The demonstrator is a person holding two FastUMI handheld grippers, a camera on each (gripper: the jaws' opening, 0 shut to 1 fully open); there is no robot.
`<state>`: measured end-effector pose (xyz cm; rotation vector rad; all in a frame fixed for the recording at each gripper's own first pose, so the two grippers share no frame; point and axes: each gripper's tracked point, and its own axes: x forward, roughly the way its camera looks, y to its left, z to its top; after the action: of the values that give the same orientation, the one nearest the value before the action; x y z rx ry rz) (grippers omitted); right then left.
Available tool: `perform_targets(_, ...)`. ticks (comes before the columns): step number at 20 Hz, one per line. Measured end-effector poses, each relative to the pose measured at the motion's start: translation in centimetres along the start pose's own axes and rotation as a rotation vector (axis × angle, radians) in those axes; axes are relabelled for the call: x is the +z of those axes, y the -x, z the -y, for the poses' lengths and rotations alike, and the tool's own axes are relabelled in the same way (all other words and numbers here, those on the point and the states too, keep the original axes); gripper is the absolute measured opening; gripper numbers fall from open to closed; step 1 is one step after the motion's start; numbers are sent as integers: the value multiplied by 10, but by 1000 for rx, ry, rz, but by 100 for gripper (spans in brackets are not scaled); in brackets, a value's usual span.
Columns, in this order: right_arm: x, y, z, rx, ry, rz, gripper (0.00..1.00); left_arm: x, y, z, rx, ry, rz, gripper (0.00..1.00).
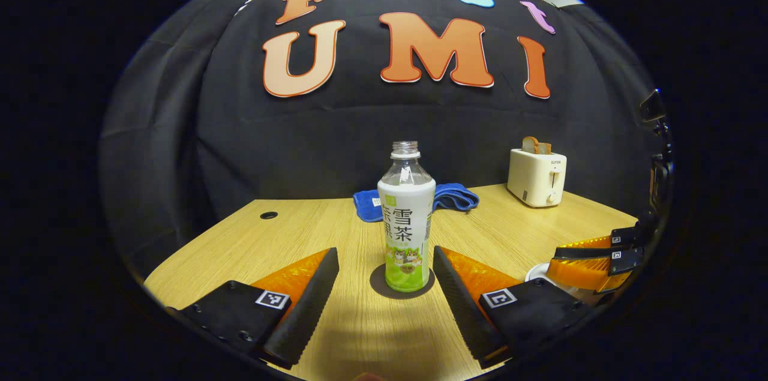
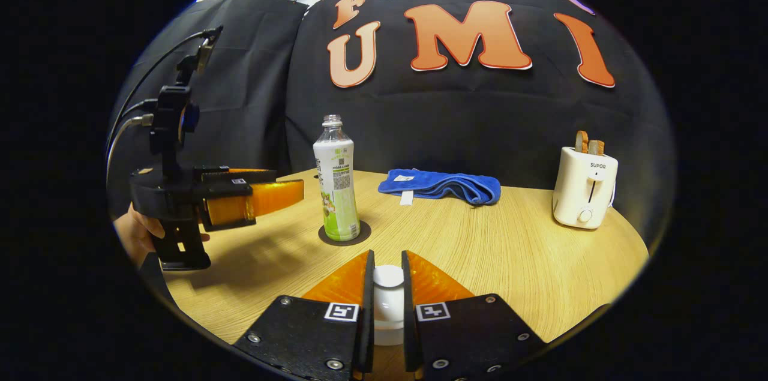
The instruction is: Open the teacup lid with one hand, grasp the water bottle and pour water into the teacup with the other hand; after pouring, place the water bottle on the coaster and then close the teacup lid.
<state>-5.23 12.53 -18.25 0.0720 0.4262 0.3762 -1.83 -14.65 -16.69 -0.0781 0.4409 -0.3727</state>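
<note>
Your left hand-held gripper (image 1: 384, 285) stands open before the water bottle (image 1: 406, 225), upright on its coaster (image 1: 378, 285) on the counter (image 1: 300, 231); your right hand-held gripper (image 2: 384, 285) clamps the teacup lid (image 2: 388, 278).

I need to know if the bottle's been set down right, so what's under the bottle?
The bottle stands upright on a dark round coaster on the table. The coaster's rim shows around the bottle's base; its middle is covered by the bottle.
</note>
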Motion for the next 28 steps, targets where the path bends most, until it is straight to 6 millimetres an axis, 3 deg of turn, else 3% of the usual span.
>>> perform_targets(4,0,1,0,-28,23,-3,23,10,17,-2,14,17,26,100)
perform_targets(7,10,10,5,-60,40,23,31,22,31,-3,17,27,55,100)
perform_targets(8,18,14,5,-68,42,46,41,27,34,-2,22,21,70,100)
perform_targets(9,25,18,6,-78,40,71,57,32,41,-7,40,4,90,100)
perform_targets(14,60,50,15,-133,24,163,76,59,74,-17,85,23,156,100)
perform_targets(16,76,72,21,-168,30,201,82,72,95,-21,100,56,188,100)
perform_targets(20,106,114,27,-207,0,269,85,97,131,-32,161,21,235,99)
perform_targets(23,126,146,15,-193,16,306,85,116,167,-41,244,-50,252,100)
perform_targets(28,146,185,-8,-208,44,356,85,119,208,-22,248,-21,268,100)
